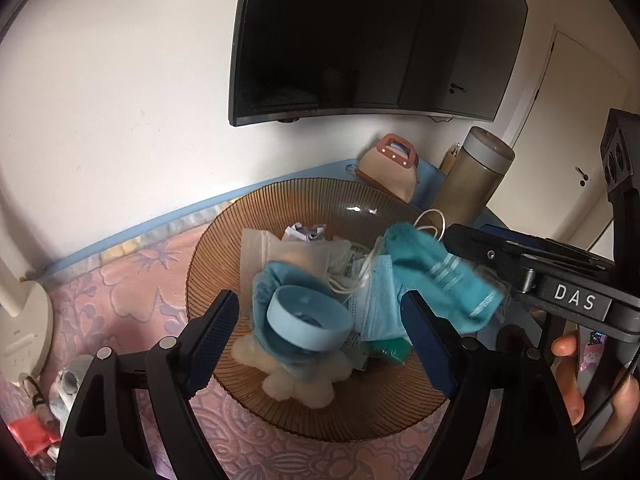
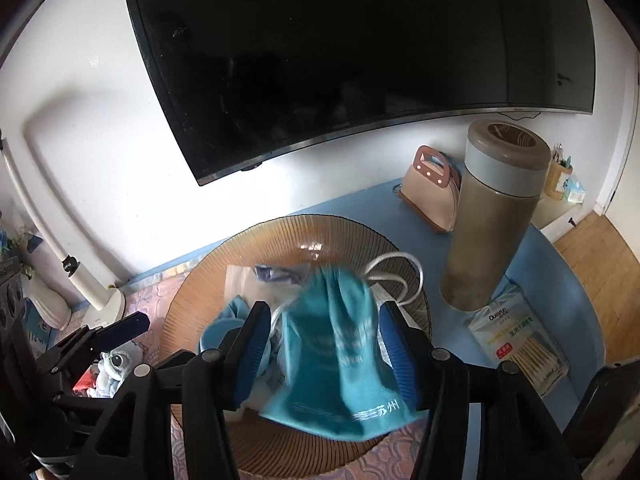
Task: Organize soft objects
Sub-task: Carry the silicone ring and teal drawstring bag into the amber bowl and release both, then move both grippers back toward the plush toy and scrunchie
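Note:
A brown ribbed glass plate (image 1: 224, 240) (image 2: 280, 236) on the table holds a pile of soft things: a teal sock (image 1: 440, 276) (image 2: 340, 360), a blue face mask (image 1: 374, 300), a light blue round cap (image 1: 308, 322), white fluff (image 1: 300, 388) and clear packets (image 1: 260, 248). My left gripper (image 1: 320, 344) is open, its fingers on either side of the blue cap just above the pile. My right gripper (image 2: 320, 348) is open over the plate, and the blurred teal sock lies between its fingers, not clamped. It enters the left wrist view from the right (image 1: 520, 264).
A tall brown flask (image 2: 492, 220) and a pink handbag (image 2: 432, 188) stand behind the plate by the wall, under a black TV (image 2: 340, 60). A cotton swab pack (image 2: 516, 336) lies right of the plate. A white lamp base (image 1: 20, 320) and a plush toy (image 2: 116, 364) are at left.

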`<state>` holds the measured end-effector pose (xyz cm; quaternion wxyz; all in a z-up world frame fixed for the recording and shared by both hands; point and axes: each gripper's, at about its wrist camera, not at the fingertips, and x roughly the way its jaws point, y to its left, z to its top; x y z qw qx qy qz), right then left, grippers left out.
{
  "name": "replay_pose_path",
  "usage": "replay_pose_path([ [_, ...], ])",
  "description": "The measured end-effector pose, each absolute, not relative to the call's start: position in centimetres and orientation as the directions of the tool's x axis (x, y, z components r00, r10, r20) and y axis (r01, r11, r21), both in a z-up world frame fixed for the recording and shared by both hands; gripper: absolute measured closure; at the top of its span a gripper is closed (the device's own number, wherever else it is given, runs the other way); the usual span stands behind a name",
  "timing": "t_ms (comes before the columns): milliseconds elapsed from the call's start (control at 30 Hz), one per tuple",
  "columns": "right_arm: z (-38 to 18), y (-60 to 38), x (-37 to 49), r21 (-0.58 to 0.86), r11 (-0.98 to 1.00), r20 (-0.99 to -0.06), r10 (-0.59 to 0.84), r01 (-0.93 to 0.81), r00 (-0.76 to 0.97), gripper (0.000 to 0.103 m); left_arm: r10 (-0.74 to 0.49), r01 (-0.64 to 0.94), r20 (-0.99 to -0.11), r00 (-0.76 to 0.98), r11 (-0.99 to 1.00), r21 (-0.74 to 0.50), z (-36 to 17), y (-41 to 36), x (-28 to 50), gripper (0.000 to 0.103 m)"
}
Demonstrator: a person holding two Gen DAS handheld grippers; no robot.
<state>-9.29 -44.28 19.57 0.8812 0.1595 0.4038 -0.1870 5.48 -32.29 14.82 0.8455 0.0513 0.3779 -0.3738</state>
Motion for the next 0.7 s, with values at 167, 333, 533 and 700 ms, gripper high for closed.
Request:
replay_pose_path([
  [167, 20.2, -44.0, -10.9, 0.139, 0.874, -0.771, -0.2, 0.465, 0.605, 0.045, -0.586, 0.652, -0.688, 0.429, 0.728, -0.213, 14.6, -30.7, 5.0, 0.021],
  [333, 21.6, -42.2, -12.4, 0.152, 0.881, -0.751, -0.191, 0.448, 0.632, 0.044, -0.596, 0.62, -0.647, 0.476, 0.749, -0.234, 16.2, -27.2, 3.8, 0.021],
  [533, 23.1, -37.1, -13.3, 0.159, 0.92, -0.723, -0.139, 0.358, 0.677, 0.04, -0.594, 0.584, -0.593, 0.543, 0.775, -0.241, 18.7, -21.6, 1.1, 0.021],
  [700, 23.2, -31.6, -13.6, 0.13, 0.955, -0.707, -0.099, 0.266, 0.7, 0.026, -0.568, 0.535, -0.564, 0.599, 0.808, -0.246, 19.8, -15.8, -0.9, 0.011],
])
